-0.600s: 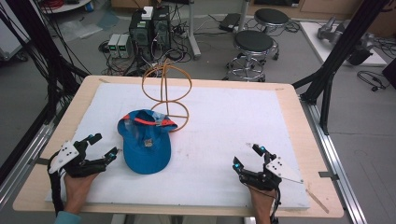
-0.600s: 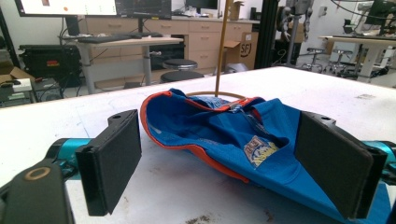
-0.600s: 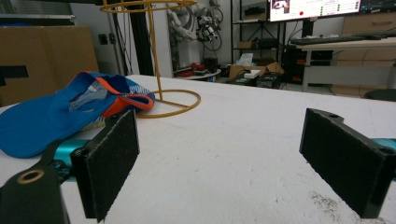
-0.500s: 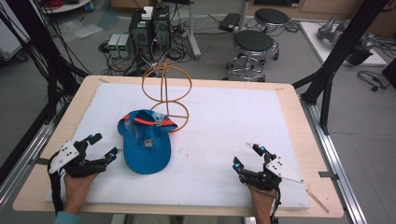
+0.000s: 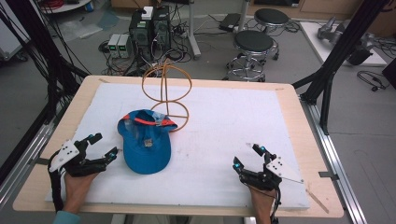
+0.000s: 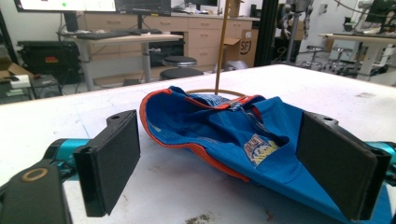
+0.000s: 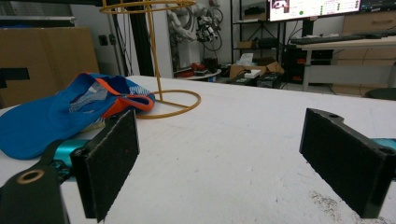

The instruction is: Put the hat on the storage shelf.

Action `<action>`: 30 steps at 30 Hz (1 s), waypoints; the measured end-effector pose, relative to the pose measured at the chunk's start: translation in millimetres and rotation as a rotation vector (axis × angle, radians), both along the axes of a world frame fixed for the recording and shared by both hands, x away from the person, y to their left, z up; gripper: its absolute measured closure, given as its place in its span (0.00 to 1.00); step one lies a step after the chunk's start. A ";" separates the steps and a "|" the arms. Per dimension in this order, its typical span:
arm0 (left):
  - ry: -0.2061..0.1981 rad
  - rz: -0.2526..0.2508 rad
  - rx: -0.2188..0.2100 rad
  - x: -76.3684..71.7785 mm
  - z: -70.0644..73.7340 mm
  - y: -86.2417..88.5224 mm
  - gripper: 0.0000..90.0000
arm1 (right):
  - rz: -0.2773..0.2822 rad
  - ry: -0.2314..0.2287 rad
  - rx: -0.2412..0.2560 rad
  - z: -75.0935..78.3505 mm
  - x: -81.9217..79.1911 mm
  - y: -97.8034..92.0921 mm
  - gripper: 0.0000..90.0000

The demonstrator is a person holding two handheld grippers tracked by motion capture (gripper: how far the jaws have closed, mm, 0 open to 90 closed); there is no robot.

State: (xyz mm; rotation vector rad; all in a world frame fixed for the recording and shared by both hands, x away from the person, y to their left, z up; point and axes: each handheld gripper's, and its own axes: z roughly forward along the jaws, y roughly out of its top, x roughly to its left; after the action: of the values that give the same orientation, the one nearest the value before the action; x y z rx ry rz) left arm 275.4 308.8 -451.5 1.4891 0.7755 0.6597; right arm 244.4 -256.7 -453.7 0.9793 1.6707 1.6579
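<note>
Your left gripper (image 5: 102, 145), lower left of the high view, is sitting with jaws spread, just beside the cap (image 5: 144, 144). The cap is lying left of centre, back edge touching the wire stand (image 5: 167, 93); likely light, floppy cloth, so take the stiffer brim. Your right gripper (image 5: 247, 157), lower right, is also spread, well apart.

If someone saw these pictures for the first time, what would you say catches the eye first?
Probably the blue cap with orange trim, lying upside down left of centre on the white mat. Just behind it stands a yellow wire stand, its base ring touching the cap's back. The open left tongs sit beside the cap, the open right tongs farther off.
</note>
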 end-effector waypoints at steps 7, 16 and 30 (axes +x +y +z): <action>0.020 -0.019 0.023 8.1 18.3 8.5 0.16 | -0.001 -0.002 -0.002 0.0 0.4 -0.3 0.12; 0.041 -0.119 0.100 33.6 57.7 0.9 0.16 | -0.003 0.002 0.002 0.0 -0.3 0.3 0.12; 0.105 -0.222 0.249 74.5 83.9 -34.6 0.16 | -0.002 -0.004 -0.001 0.0 0.0 0.3 0.12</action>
State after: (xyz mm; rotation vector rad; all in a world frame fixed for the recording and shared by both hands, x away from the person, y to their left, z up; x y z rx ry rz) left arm 350.0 274.2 -367.6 1.8192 0.6113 0.5265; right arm 244.4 -256.5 -453.7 0.9766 1.6675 1.6558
